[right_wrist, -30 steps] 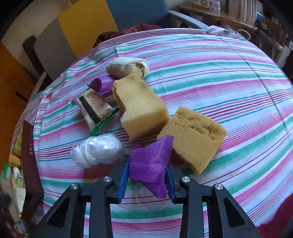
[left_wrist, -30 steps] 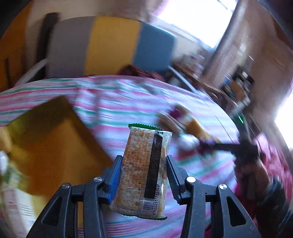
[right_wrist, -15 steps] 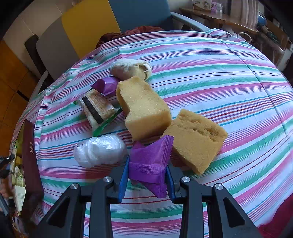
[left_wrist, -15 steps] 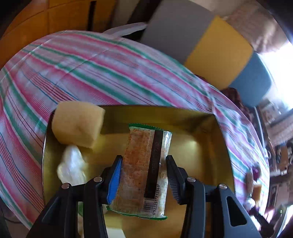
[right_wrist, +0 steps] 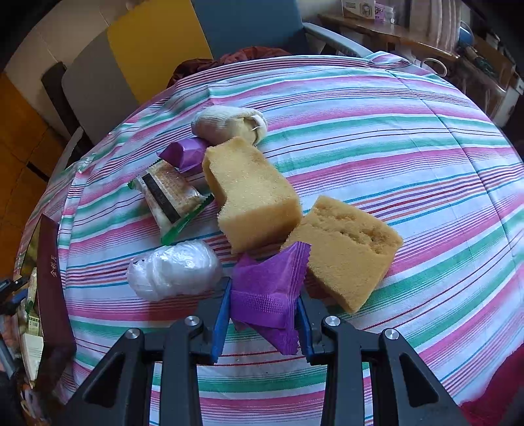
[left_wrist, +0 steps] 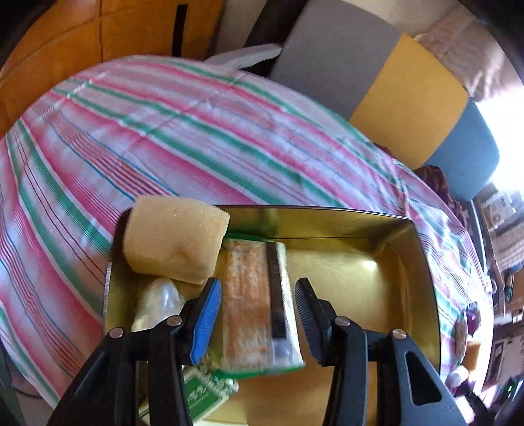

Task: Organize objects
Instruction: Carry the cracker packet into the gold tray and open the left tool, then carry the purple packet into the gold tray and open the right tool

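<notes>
Cracker packet [left_wrist: 258, 301] dropping between spread left gripper [left_wrist: 257, 314] fingers into gold tin [left_wrist: 422, 278]; lift clear straight up. Right gripper [right_wrist: 263, 314] clamps purple sachet [right_wrist: 268, 288]; carry to tin.

Striped pink, green and white cloth [right_wrist: 376, 137] spread over the whole round bench, hanging past the edge. Behind the bench, chair backs in grey [left_wrist: 330, 52], yellow [left_wrist: 409, 101] and blue [left_wrist: 465, 157]; dark red fabric [right_wrist: 229, 60] bunched on the seat just beyond the cloth. Off to the far right, blurred wooden shelf [right_wrist: 393, 31] cluttered with small boxes and crockery; orange wood panelling [left_wrist: 82, 36] at far left.
</notes>
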Demonstrator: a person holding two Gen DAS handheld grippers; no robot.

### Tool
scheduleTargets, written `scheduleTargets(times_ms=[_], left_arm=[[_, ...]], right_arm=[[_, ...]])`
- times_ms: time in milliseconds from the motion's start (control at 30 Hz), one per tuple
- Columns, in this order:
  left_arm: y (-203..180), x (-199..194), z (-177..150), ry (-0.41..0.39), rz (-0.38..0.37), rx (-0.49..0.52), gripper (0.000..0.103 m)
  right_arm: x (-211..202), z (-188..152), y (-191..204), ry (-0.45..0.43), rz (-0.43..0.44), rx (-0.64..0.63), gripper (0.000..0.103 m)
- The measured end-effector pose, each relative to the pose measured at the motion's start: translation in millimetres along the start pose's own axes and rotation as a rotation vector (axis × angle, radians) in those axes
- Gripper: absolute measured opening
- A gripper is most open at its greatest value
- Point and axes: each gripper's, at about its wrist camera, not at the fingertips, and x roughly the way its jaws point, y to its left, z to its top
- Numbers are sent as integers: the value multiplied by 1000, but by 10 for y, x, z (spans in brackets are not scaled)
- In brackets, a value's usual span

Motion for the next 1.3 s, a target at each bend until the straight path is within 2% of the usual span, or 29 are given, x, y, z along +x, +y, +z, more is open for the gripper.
scheduleTargets(times_ms=[67,133,300,433,533,667,800,967,1167,1300], left_arm=[[-11,-93,-20,-24,11,28,47],[25,-219,-61,-50,-15,22,47],[126,-576,-250,-133,-24,52,47],[167,-833,-470,-193,1,112,47],[210,-955,-653,-222,25,146,47],[243,-1025,-826,-238,37,164,47],[232,-1104,-968,-262,46,191,47],[235,-1170,-1079,-286,51,210,47],[304,-1180,-1115,-289,44,208,47],[370,-1167,-1122,-282,36,192,47]], right_arm=[[-7,8,-7,-5,-1,3,36],[-31,6,-15,-15,-7,5,36],[-250,9,-54,-108,22,37,36],[-516,-5,34,-194,43,31,36],[-724,-15,250,-242,80,-2,36],[-879,-44,813,-259,152,-123,36],[-889,-144,1509,-232,264,-252,36],[-725,-371,2417,-150,375,-418,36],[-372,-642,3268,-24,449,-556,36],[-106,-769,3621,64,470,-592,36]])
